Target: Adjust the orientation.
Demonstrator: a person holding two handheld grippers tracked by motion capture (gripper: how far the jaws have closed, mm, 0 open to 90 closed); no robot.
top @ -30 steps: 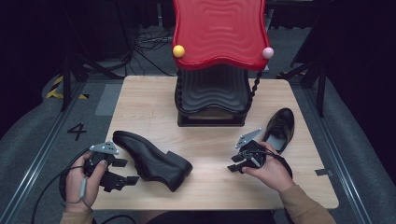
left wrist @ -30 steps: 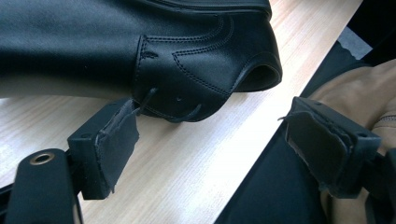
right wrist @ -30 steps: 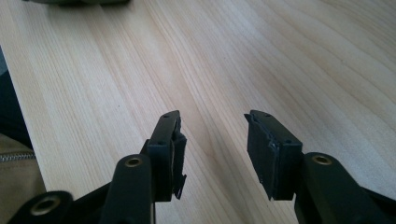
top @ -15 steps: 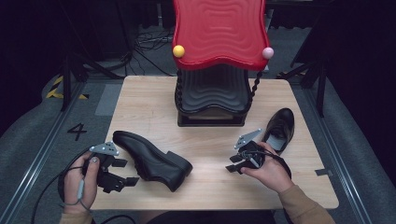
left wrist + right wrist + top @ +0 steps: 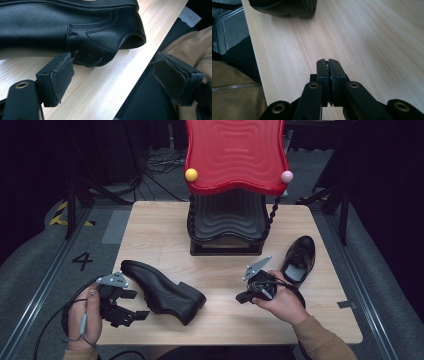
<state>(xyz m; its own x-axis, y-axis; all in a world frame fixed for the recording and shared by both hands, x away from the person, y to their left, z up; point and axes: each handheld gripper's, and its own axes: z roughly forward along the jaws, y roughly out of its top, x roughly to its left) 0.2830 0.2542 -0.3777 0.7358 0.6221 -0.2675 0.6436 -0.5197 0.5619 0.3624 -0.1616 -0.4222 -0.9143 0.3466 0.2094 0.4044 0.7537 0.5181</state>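
Observation:
A black leather shoe [image 5: 162,290] lies on its side at the front left of the wooden table [image 5: 220,320]. My left gripper [image 5: 131,310] sits just left of it, open, with nothing between its fingers. In the left gripper view the shoe [image 5: 62,27] is just beyond the open left gripper [image 5: 117,77], whose pads [image 5: 62,75] are clear of it. A second black shoe [image 5: 300,257] stands upright at the right. My right gripper [image 5: 245,296] points left over bare wood beside it. Its jaws have just been closing and the right gripper [image 5: 328,66] is now shut on nothing.
A red wavy-topped stand [image 5: 235,155] on a black ribbed base [image 5: 227,225] fills the back middle of the table, with a yellow ball [image 5: 191,174] and a pink ball [image 5: 286,176] at its corners. A person's tan sleeve [image 5: 320,340] comes in at the front right.
The right gripper's jaws have closed with nothing in them, and that hand has shifted slightly left and up. The left gripper and both shoes stay put.

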